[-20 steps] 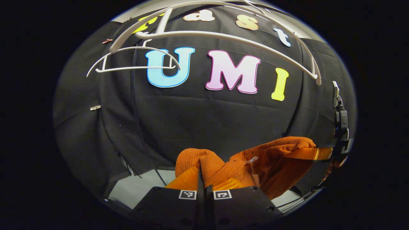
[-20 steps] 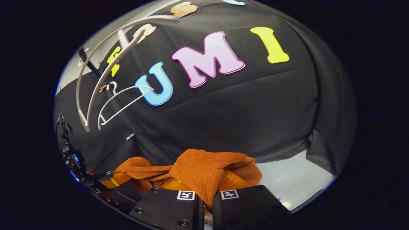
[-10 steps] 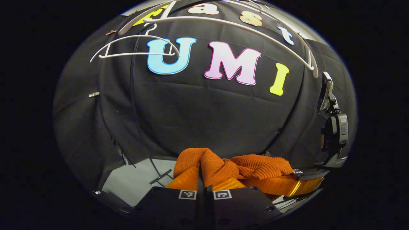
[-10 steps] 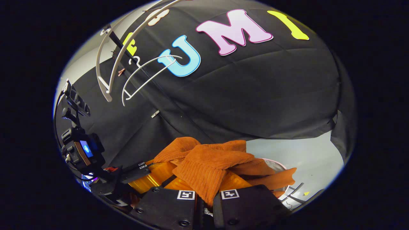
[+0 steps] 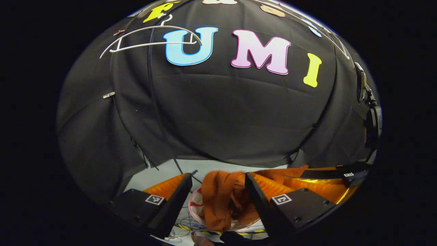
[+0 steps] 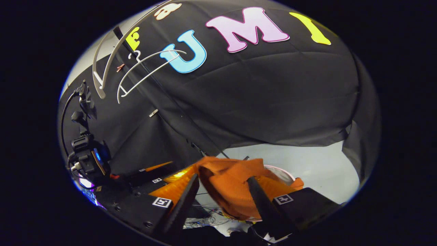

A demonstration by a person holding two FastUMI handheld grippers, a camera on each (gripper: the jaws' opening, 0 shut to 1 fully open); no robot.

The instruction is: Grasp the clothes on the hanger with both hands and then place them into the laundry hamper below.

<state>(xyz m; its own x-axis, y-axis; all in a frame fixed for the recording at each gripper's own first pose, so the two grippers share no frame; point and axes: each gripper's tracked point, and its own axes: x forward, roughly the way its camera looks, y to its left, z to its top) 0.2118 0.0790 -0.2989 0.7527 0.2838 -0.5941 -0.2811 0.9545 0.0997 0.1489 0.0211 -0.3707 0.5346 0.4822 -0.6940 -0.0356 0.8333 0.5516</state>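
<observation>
Step now: let go, drop clothes into hamper. Do it well: keep both grippers spread wide, lift straight up, don't snag cloth.

Left gripper [image 5: 218, 182]: fingers wide apart, nothing pinched. Orange sweater [image 5: 222, 200] bunched between them, sagging down; may brush right finger, can't tell.

Right gripper [image 6: 223, 182]: fingers wide apart too. Sweater drapes between them.

Laundry hamper [image 5: 194, 212] right under sweater, white rim peeking out. White hanger [image 6: 143, 73] bare, up high on wall.
</observation>
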